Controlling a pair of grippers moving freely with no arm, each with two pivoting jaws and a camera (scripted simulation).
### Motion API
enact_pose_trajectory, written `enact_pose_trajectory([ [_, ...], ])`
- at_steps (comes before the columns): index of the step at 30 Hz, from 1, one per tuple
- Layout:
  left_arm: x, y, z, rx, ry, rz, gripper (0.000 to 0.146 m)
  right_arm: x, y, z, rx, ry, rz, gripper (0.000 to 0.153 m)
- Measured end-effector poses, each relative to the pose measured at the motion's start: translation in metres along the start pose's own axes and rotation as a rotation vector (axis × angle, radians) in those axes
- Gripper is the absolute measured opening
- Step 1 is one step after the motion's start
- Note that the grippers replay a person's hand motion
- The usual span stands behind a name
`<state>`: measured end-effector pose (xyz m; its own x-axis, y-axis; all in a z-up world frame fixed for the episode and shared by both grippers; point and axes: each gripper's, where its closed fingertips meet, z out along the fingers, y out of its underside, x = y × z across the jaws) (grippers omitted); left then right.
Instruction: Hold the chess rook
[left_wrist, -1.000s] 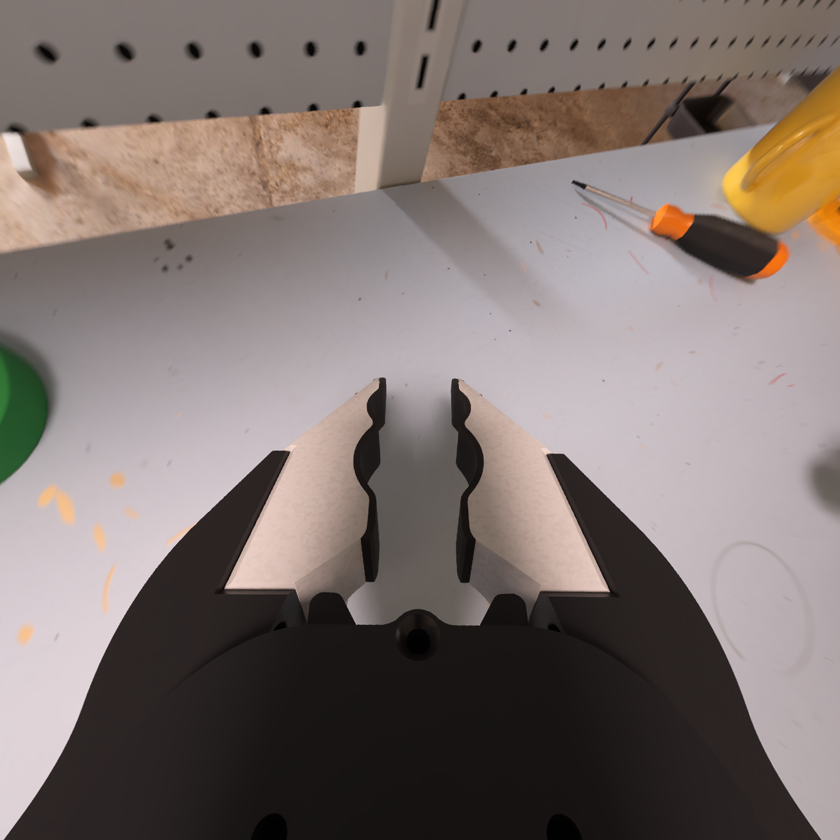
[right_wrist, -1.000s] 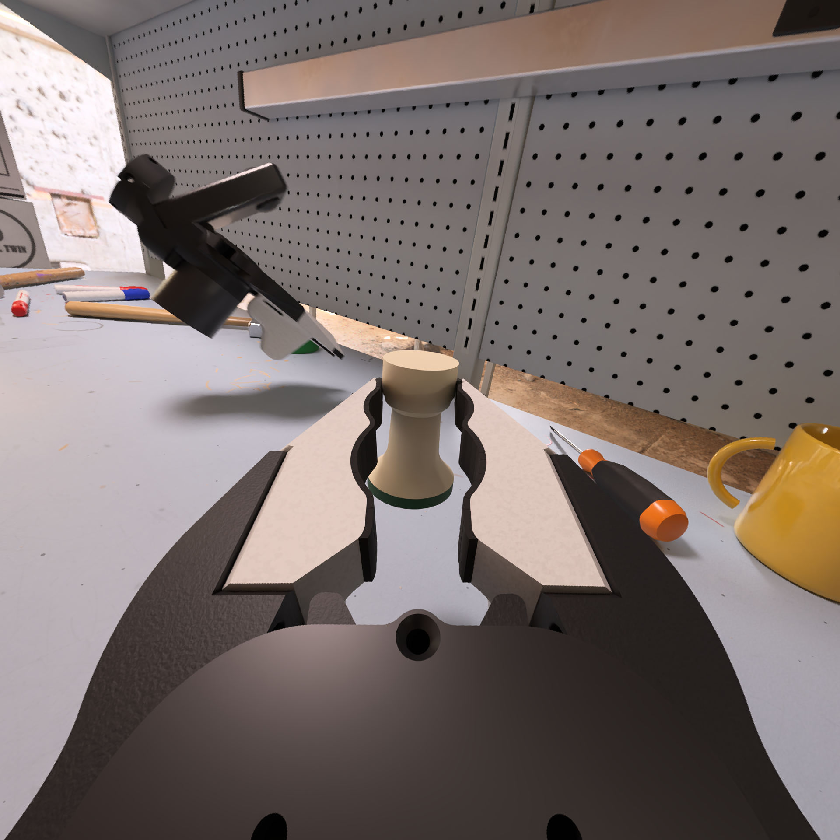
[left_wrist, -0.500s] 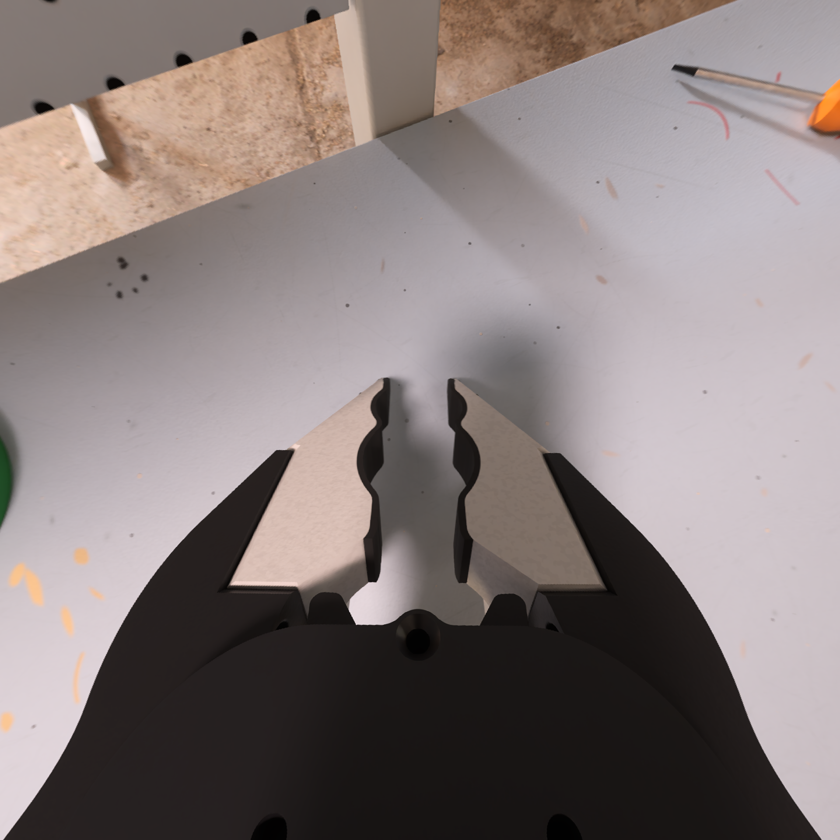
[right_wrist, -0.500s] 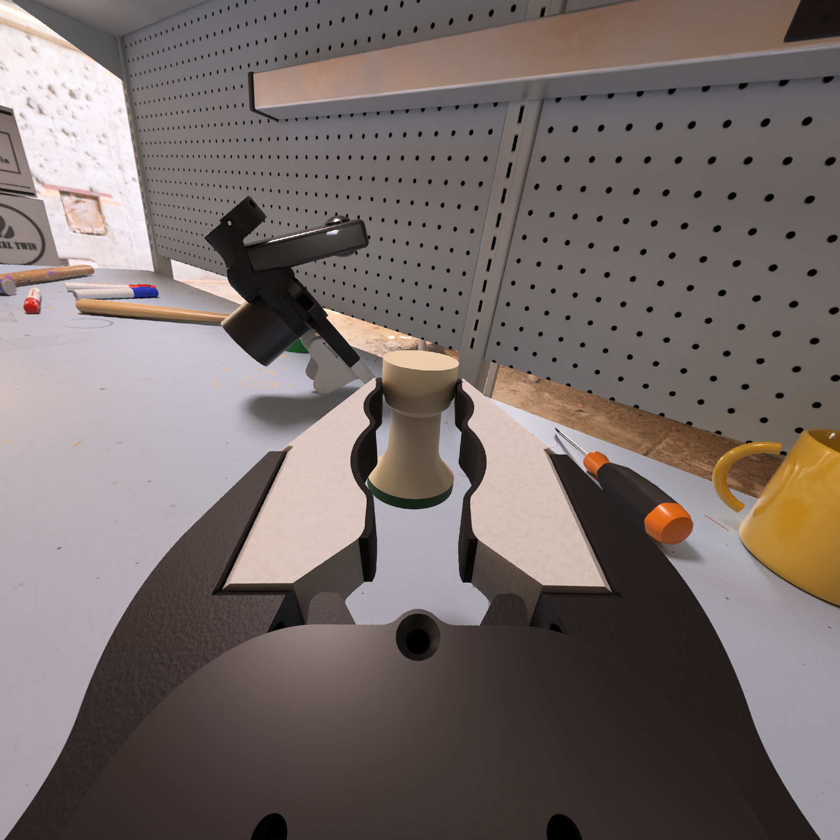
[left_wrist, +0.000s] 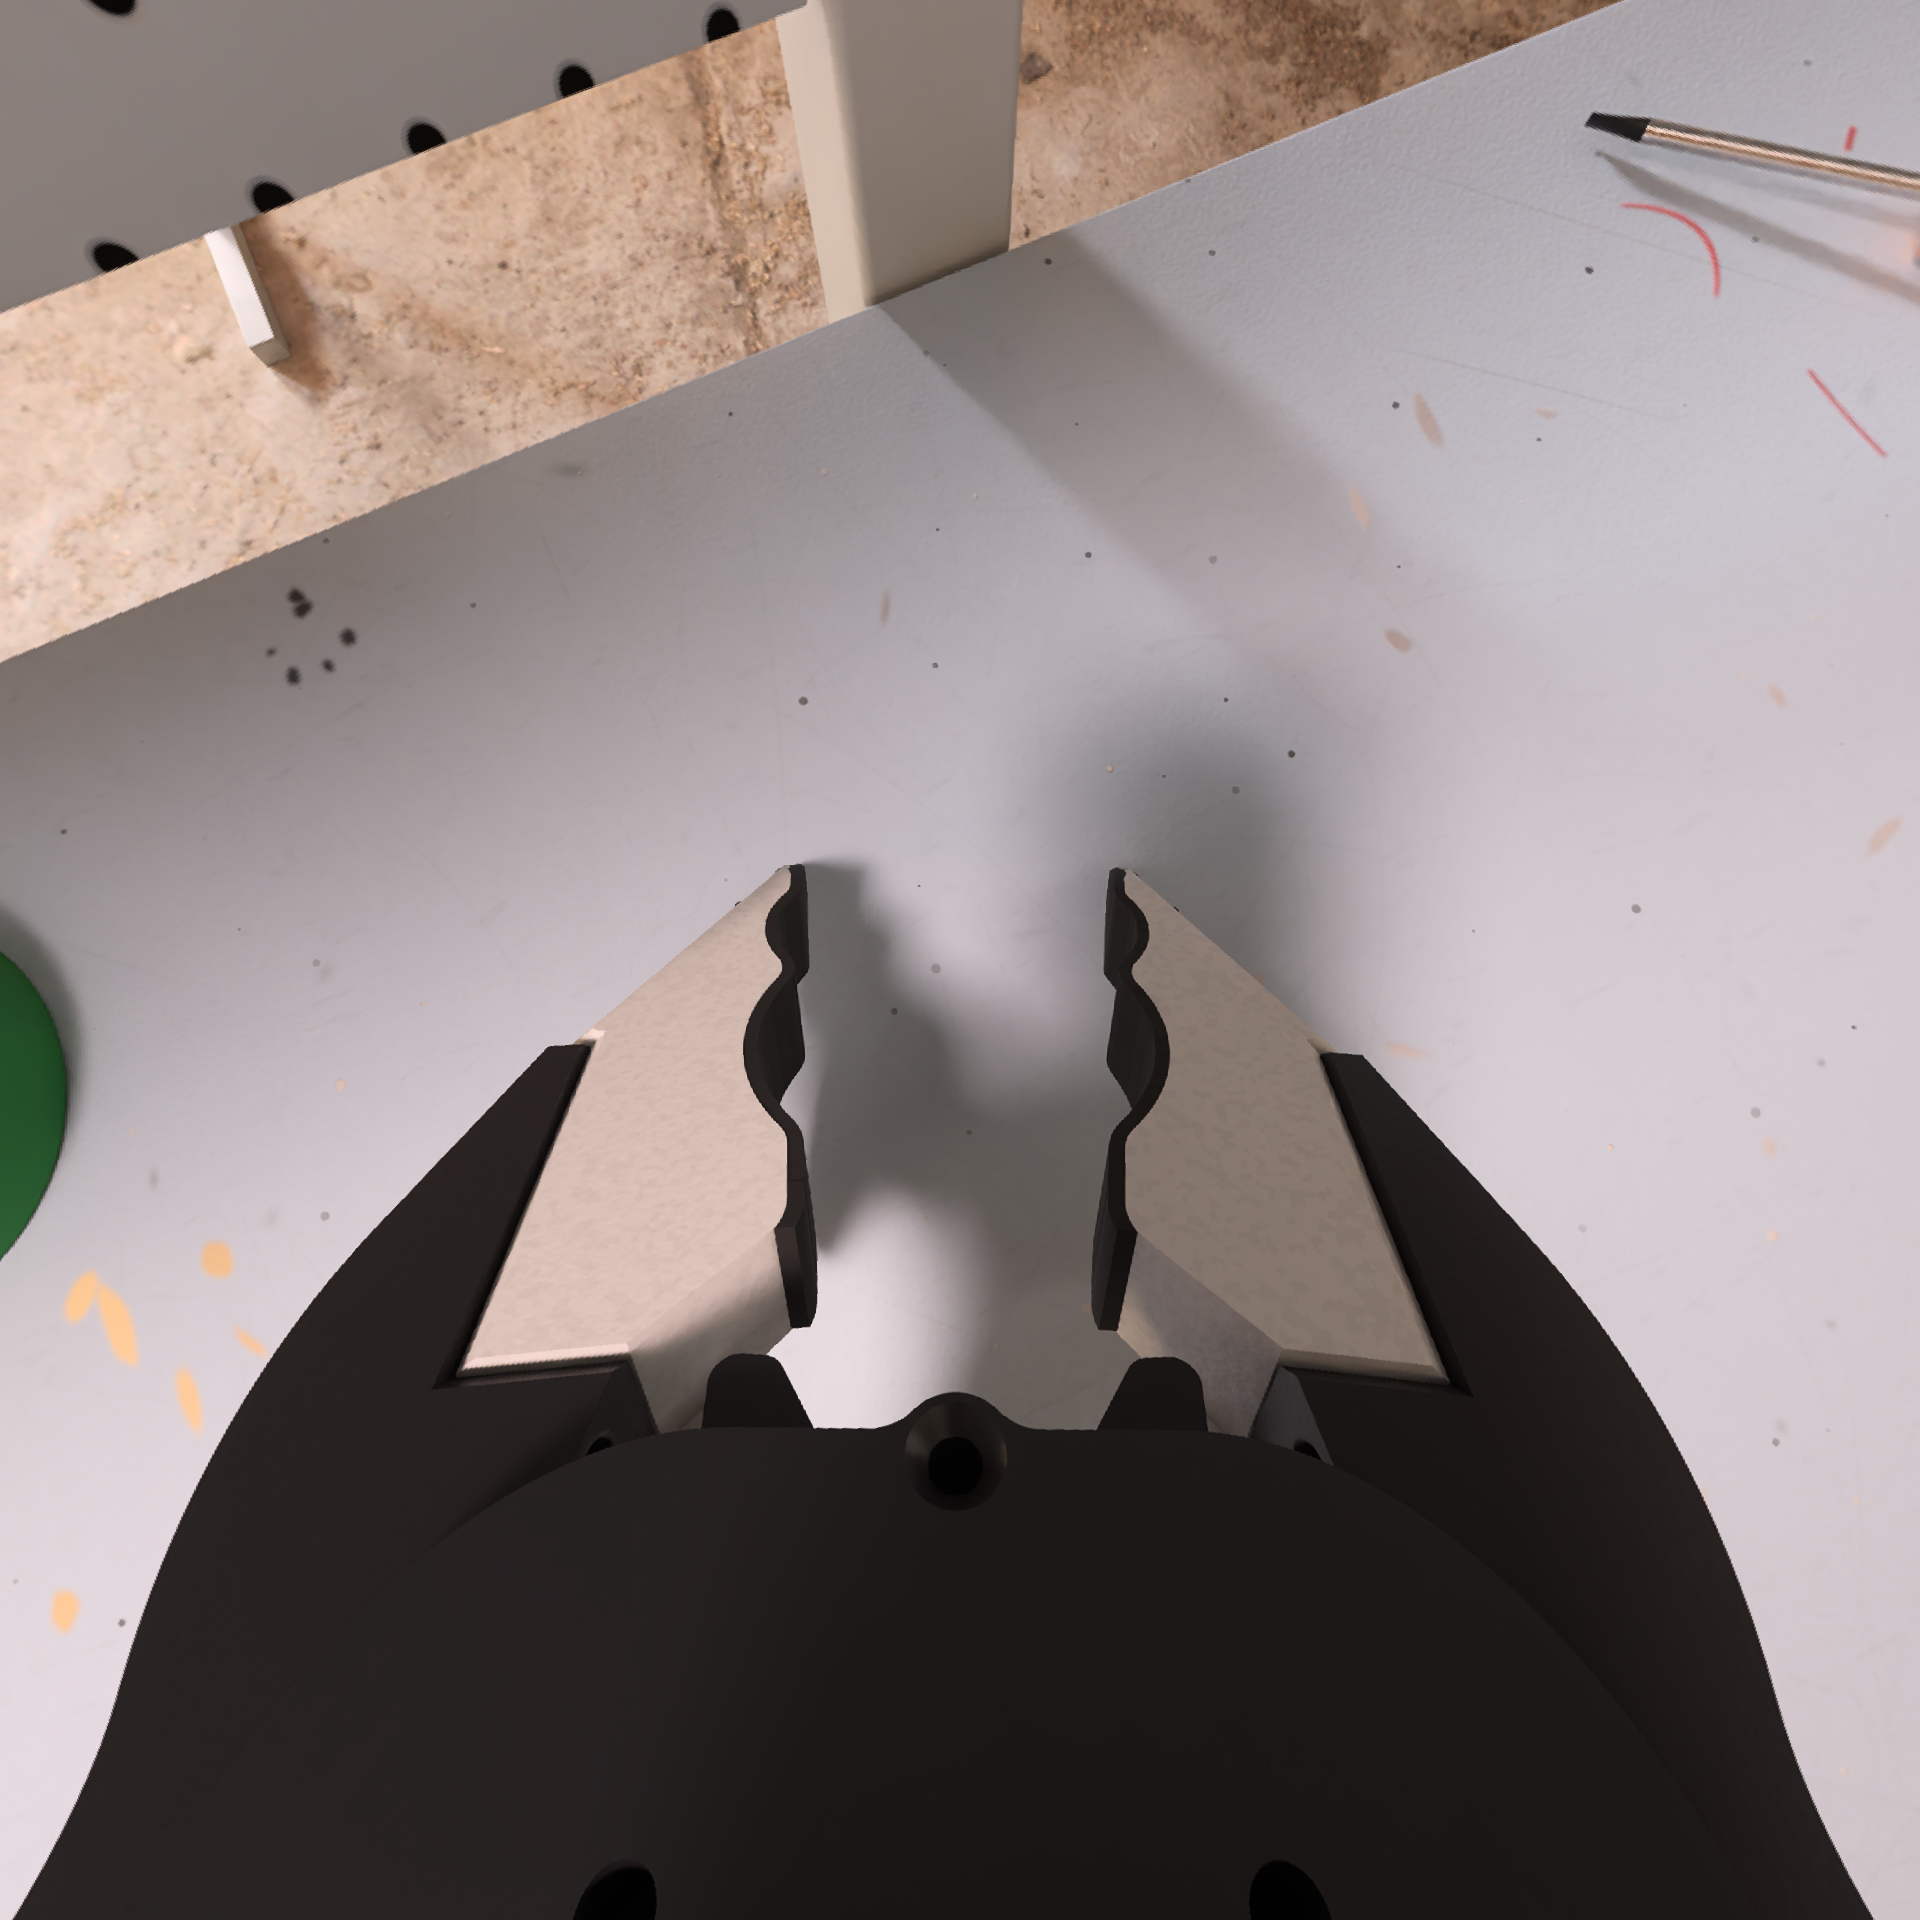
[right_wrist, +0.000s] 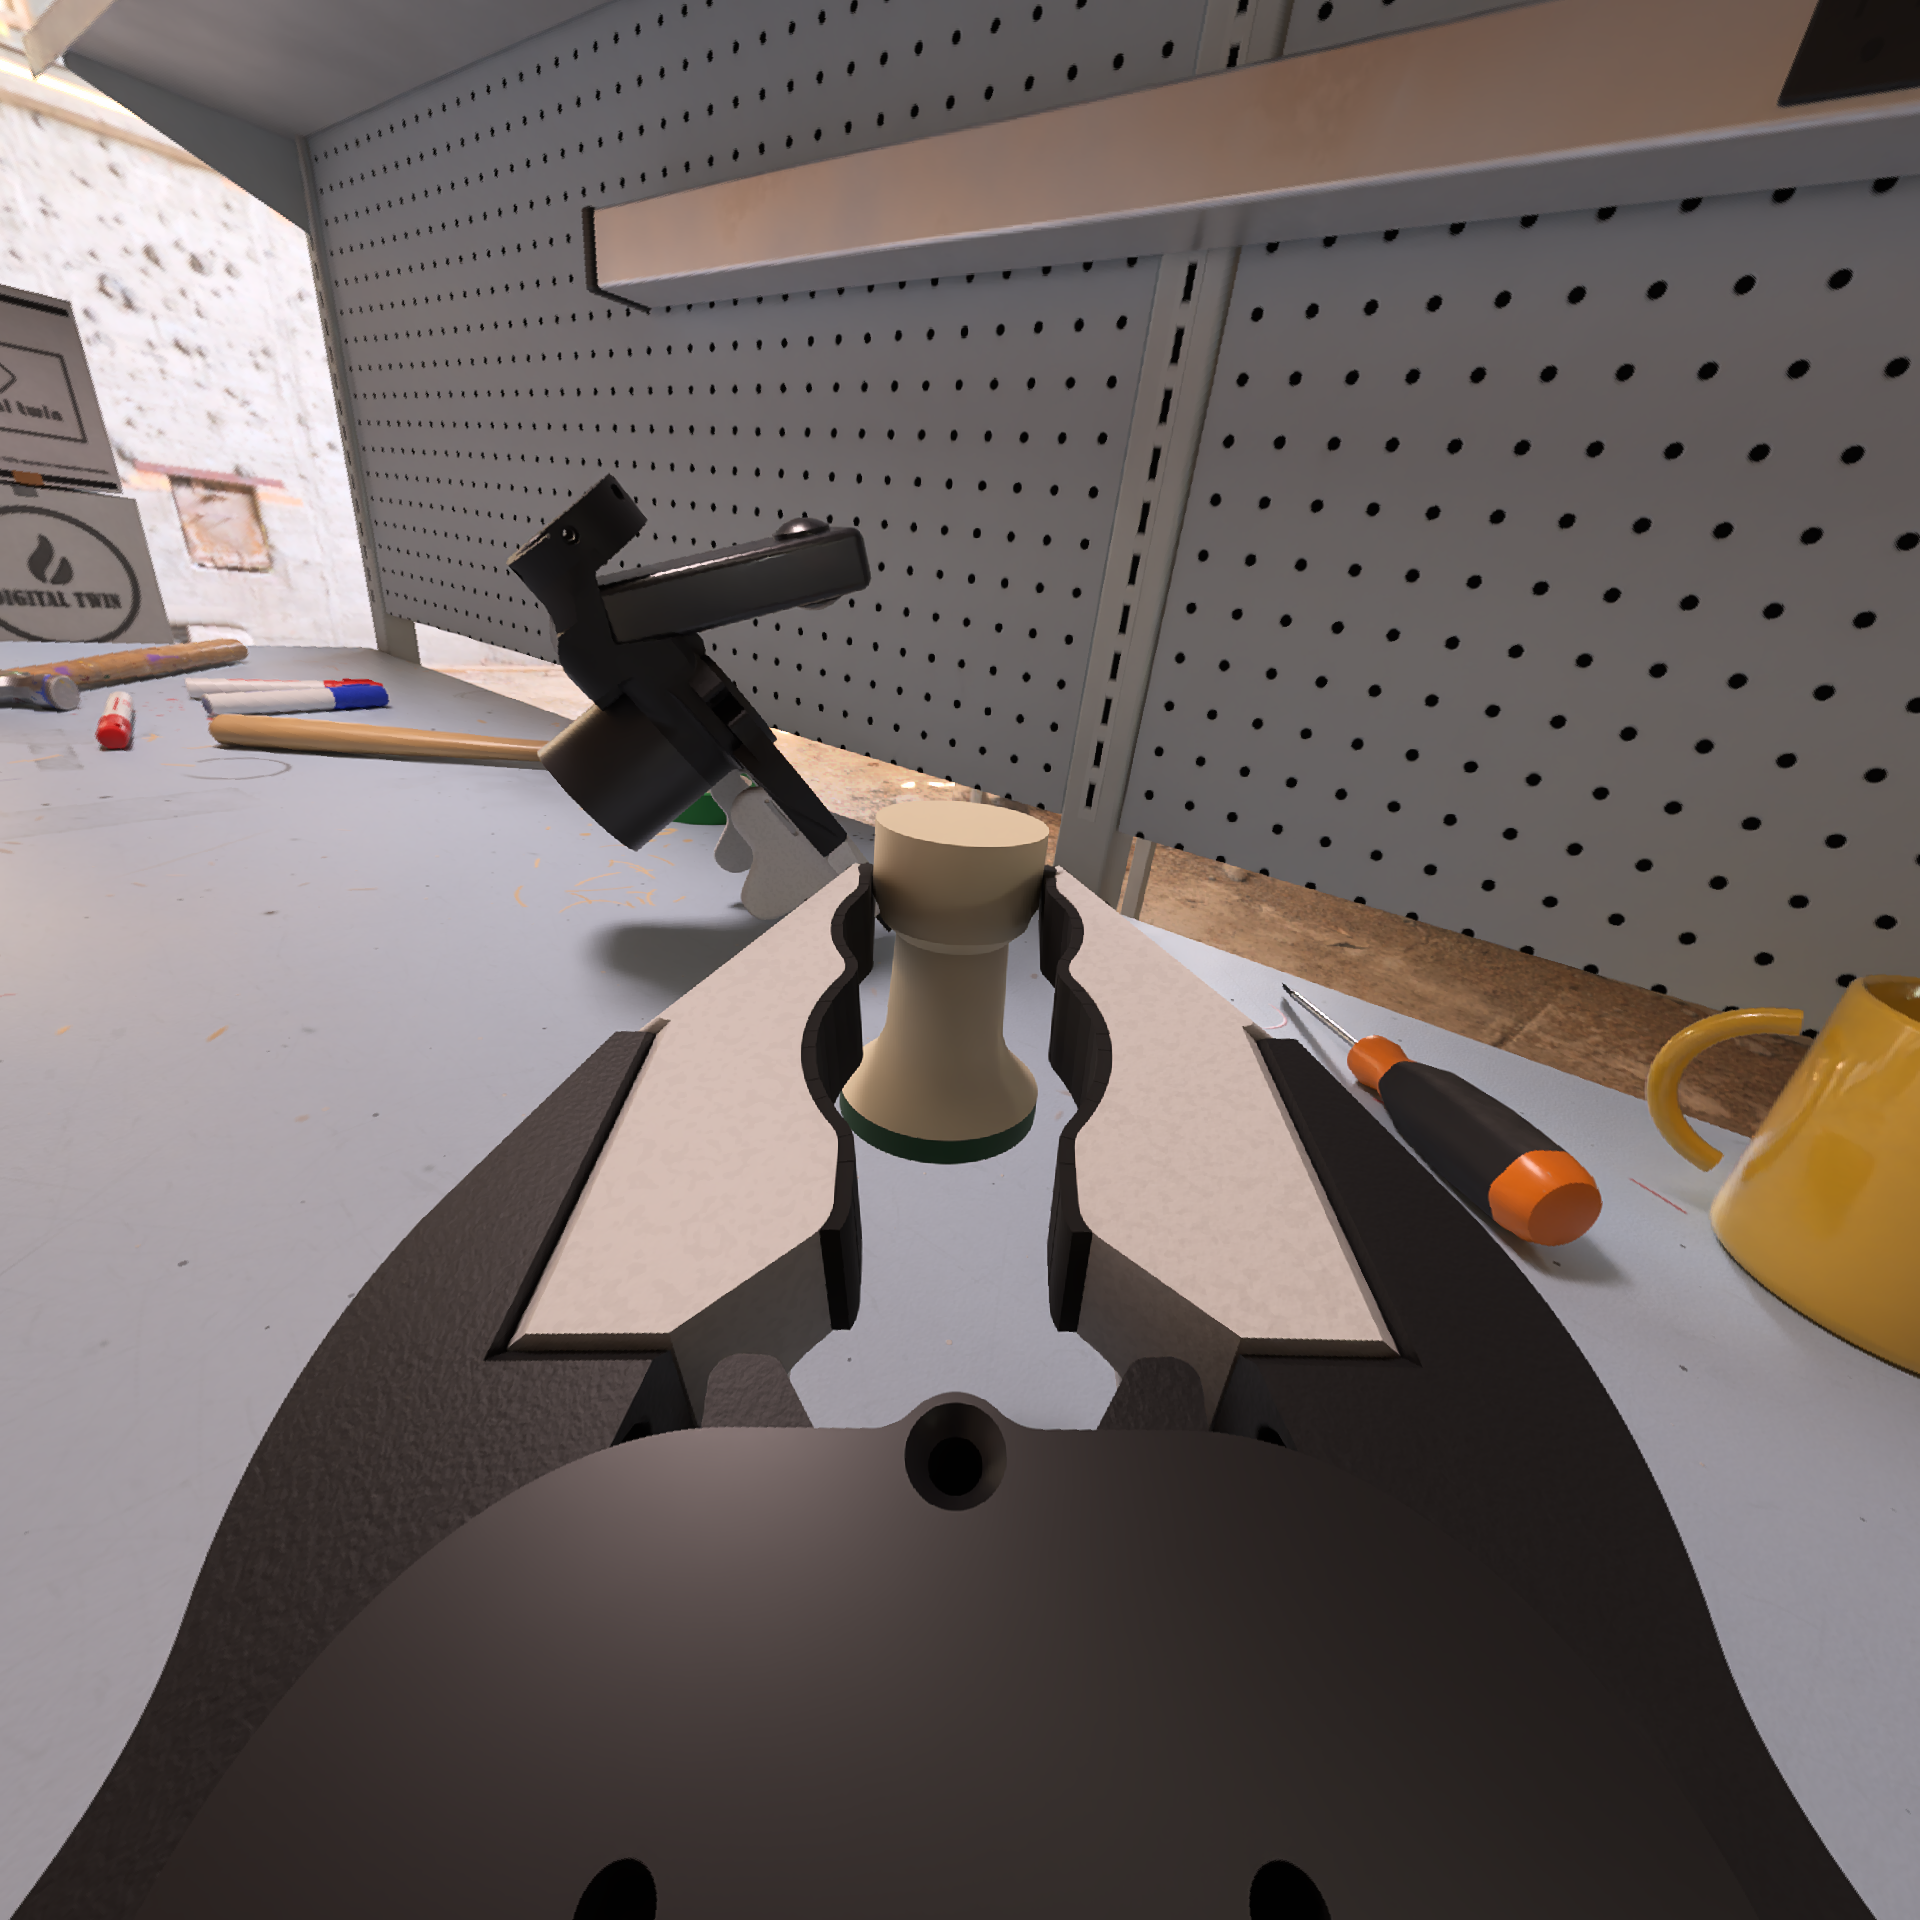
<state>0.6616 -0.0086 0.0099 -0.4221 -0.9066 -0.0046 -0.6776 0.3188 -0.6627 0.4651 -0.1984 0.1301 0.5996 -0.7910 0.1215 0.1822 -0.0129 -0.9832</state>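
Since the rook needs steadying: grey bench (right_wrist: 312, 1091) bare near back edge; left gripper (left_wrist: 956, 883) pitched down there, jaws wide, empty; right gripper (right_wrist: 954, 883) clamped on chess rook (right_wrist: 951, 987) by its head, upright.

A grey workbench (right_wrist: 260, 1039), scuffed and flecked with orange, fronts a grey pegboard wall (right_wrist: 1507, 540) with a slotted upright (right_wrist: 1143, 540) at 12 o'clock. A long shelf (right_wrist: 1143, 187) runs overhead; pitted white masonry (right_wrist: 177, 312) shows at 10 o'clock.
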Motion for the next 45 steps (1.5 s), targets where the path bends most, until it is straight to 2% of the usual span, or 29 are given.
enact_pose_trajectory([
  [3, 0.0, 0.0, 0.001, -0.003, -0.01, 0.009, 0.056, 0.0, 0.0, 0.001, 0.001, 0.002, 0.0, 0.031],
  [8, -0.004, 0.0, 0.002, 0.023, -0.052, 0.054, 0.02, -0.001, 0.0, 0.001, 0.001, -0.001, 0.0, 0.031],
  [11, -0.009, 0.0, 0.002, 0.031, -0.081, 0.071, 0.006, -0.001, -0.001, 0.001, 0.004, 0.0, 0.001, 0.031],
  [16, -0.009, 0.002, -0.002, -0.007, -0.003, -0.01, 0.004, -0.001, -0.002, 0.0, 0.011, 0.001, 0.012, 0.031],
  [23, -0.024, -0.005, -0.031, 0.125, -0.023, -0.049, 0.003, 0.0, -0.004, 0.0, 0.026, -0.002, 0.038, 0.031],
  [24, -0.022, -0.007, -0.032, 0.141, -0.012, -0.052, 0.004, 0.0, -0.004, 0.001, 0.025, -0.004, 0.039, 0.031],
  [25, -0.019, -0.008, -0.031, 0.142, 0.0, -0.05, 0.014, -0.001, -0.004, 0.001, 0.025, -0.005, 0.038, 0.031],
  [27, -0.013, -0.007, -0.023, 0.098, 0.001, -0.037, 0.064, -0.001, -0.003, 0.002, 0.023, -0.004, 0.034, 0.031],
  [28, -0.011, -0.005, -0.018, 0.07, -0.006, -0.031, 0.078, -0.001, -0.003, 0.002, 0.022, -0.003, 0.032, 0.031],
  [30, -0.009, 0.001, -0.006, 0.018, -0.022, -0.021, 0.081, -0.001, -0.003, 0.003, 0.023, -0.001, 0.032, 0.031],
  [33, -0.012, 0.001, 0.001, 0.006, -0.05, -0.049, 0.075, 0.0, -0.003, 0.003, 0.027, 0.0, 0.035, 0.031],
  [36, -0.013, 0.001, 0.001, -0.01, -0.056, -0.046, 0.063, 0.0, -0.003, 0.004, 0.026, -0.002, 0.037, 0.031],
  [45, -0.029, 0.002, 0.0, 0.041, -0.105, -0.036, 0.018, -0.002, -0.003, 0.006, 0.031, -0.008, 0.041, 0.031],
])
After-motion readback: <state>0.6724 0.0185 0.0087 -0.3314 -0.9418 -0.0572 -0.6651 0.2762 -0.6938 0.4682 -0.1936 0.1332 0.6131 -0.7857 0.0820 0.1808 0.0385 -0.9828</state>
